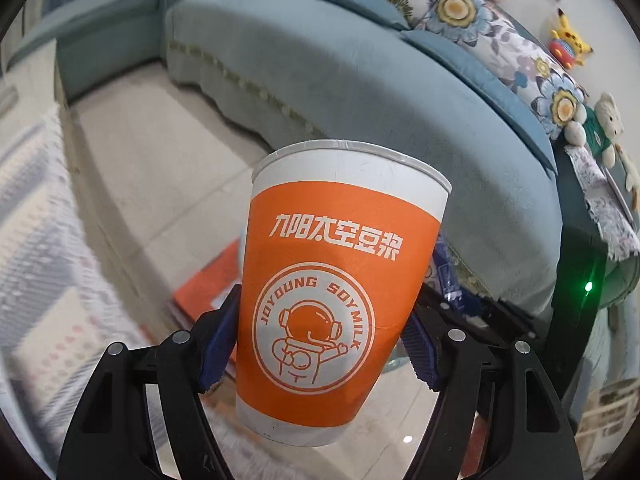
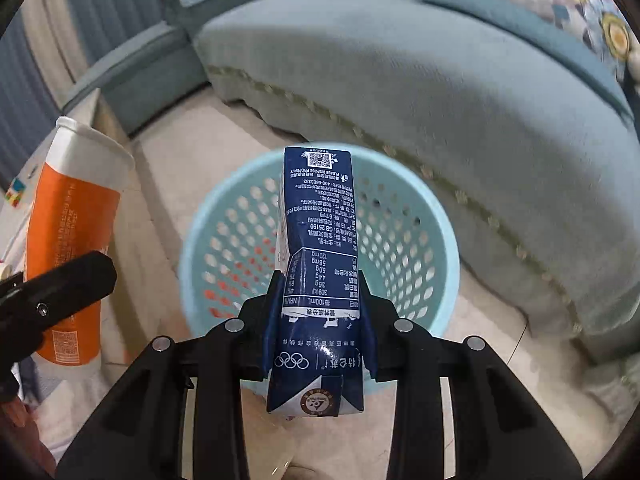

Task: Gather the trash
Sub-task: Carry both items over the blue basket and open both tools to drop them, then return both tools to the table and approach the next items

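So the right gripper (image 2: 320,332) has its jaws pinched narrow on a dark blue rectangular milk carton (image 2: 316,280), gripping it low on the body near the folded bottom flaps, and the carton sticks out away from the camera, right over the light blue perforated plastic waste basket (image 2: 400,248) on the tiled floor (image 2: 168,168). That carton looks dented along one side, so it's probably empty and light, thin card that squashes easily; the flat faces are the sensible place to hold it, which is where the pads sit. Over on the other side, the left gripper (image 1: 316,344) has its jaws set wide around an orange and white paper cup with an astronaut logo (image 1: 340,280), the blue pads (image 1: 218,344) pressing the lower half of the wall. A paper cup like that is light but soft, and the smooth taper could let it slip downward, so a squeeze nearer the stiffer rolled rim would likely be safer than mid-wall. Behind everything runs a grey-blue fabric sofa (image 2: 420,80) with floral cushions (image 1: 472,12) and a few plush toys (image 1: 608,124).
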The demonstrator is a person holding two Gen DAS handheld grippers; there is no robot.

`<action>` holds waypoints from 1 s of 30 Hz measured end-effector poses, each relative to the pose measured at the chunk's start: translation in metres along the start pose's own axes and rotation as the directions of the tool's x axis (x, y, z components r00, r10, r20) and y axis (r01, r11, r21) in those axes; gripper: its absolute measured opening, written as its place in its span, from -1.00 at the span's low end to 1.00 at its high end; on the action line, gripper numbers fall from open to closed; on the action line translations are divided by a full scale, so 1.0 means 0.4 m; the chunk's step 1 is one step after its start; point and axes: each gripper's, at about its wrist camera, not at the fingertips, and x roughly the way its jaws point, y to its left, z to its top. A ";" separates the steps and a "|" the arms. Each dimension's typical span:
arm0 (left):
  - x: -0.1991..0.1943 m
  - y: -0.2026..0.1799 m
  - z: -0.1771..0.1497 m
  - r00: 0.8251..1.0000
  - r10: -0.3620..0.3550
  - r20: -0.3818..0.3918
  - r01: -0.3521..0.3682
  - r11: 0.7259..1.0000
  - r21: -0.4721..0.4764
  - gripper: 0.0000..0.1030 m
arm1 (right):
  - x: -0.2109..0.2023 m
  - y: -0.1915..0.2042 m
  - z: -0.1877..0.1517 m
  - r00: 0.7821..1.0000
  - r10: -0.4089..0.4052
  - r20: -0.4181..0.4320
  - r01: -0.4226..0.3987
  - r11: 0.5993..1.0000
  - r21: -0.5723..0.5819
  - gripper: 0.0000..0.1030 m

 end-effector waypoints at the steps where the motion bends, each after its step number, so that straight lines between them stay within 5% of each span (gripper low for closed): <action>1: 0.019 0.003 0.007 1.000 -0.013 -0.001 0.013 1.000 -0.001 0.38 | 0.014 -0.006 -0.001 1.000 -0.006 -0.004 0.006 1.000 0.002 -0.40; 7: 0.071 0.023 0.038 1.000 -0.011 -0.019 0.011 1.000 0.012 0.57 | 0.084 0.005 0.010 1.000 -0.018 -0.022 0.018 1.000 0.004 -0.37; 13: -0.021 0.058 0.033 0.999 -0.036 0.032 0.036 0.999 0.016 0.57 | 0.093 0.013 -0.001 0.998 -0.043 0.052 0.043 0.999 -0.001 0.35; 22: -0.270 0.158 -0.051 0.994 0.026 0.111 -0.031 0.999 0.044 0.57 | 0.201 0.093 -0.016 0.976 -0.189 0.111 0.199 0.976 -0.091 0.42; 26: -0.359 0.222 -0.115 0.990 0.050 0.134 -0.052 0.999 0.010 0.57 | 0.224 0.160 -0.014 0.938 -0.298 0.176 0.331 0.922 -0.200 0.42; 30: -0.442 0.282 -0.185 0.981 0.083 0.172 -0.075 0.996 -0.054 0.57 | 0.217 0.195 -0.024 0.962 -0.236 0.141 0.264 0.933 -0.246 0.42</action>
